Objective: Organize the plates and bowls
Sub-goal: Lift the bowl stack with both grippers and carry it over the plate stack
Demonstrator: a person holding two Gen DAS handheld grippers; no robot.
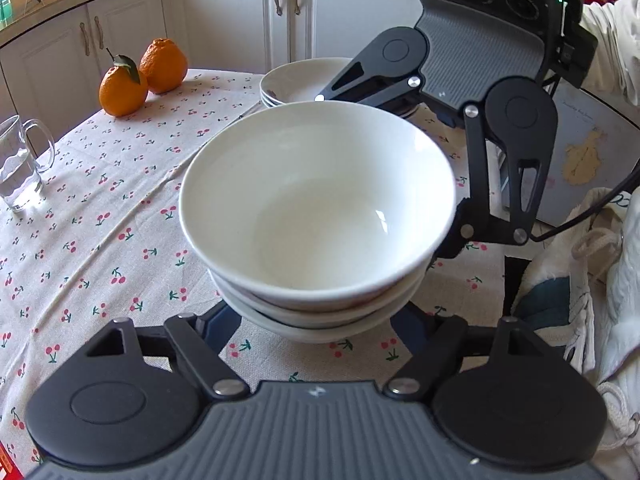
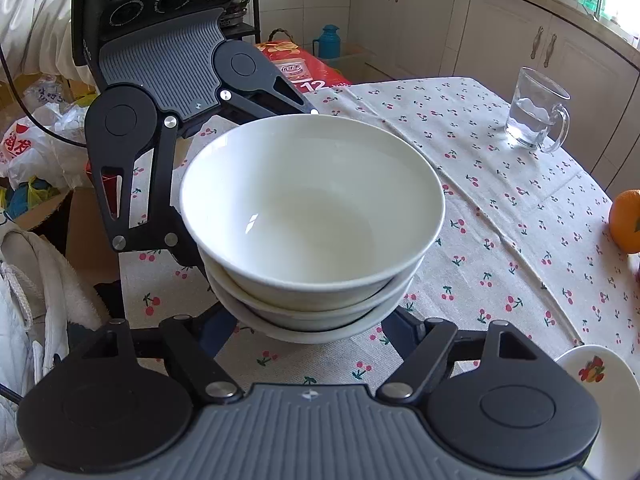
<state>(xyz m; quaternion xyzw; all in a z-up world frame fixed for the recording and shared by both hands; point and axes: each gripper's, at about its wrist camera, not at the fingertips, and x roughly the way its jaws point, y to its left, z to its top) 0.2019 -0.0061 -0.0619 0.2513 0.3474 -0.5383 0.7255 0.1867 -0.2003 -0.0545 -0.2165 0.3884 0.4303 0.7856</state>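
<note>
While the left wrist view looks down along its own fingers, a stack of white bowls (image 1: 316, 216) fills the centre, three nested, standing on a cherry-print tablecloth (image 1: 100, 216). The left gripper (image 1: 316, 320) reaches in from 6 o'clock, its two dark fingers passing to either side of the lowest bowl's base; their tips are hidden under the stack, so I cannot tell whether the pads press on it. At 1 o'clock the right gripper (image 1: 404, 160) comes in from the far side, one finger lying at the top bowl's rim at 12 o'clock, the other against the wall at 3 o'clock. Behind the stack at 12 o'clock lies a pile of white plates (image 1: 296, 80). Two oranges (image 1: 140, 76) sit at 10 o'clock, and a glass mug (image 1: 22, 164) with water stands at 9 o'clock.

From the right wrist view the same stack (image 2: 312, 220) sits centred. The right gripper's (image 2: 310, 320) fingers straddle the bottom bowl from 6 o'clock, tips hidden beneath, contact unclear. The left gripper (image 2: 244, 176) enters from 10 o'clock, its fingers at the bowls' far and left sides. The mug (image 2: 536, 112) stands at 2 o'clock, an orange (image 2: 626, 220) at 3 o'clock, and a fruit-printed plate (image 2: 596, 376) at 4 o'clock.
</note>
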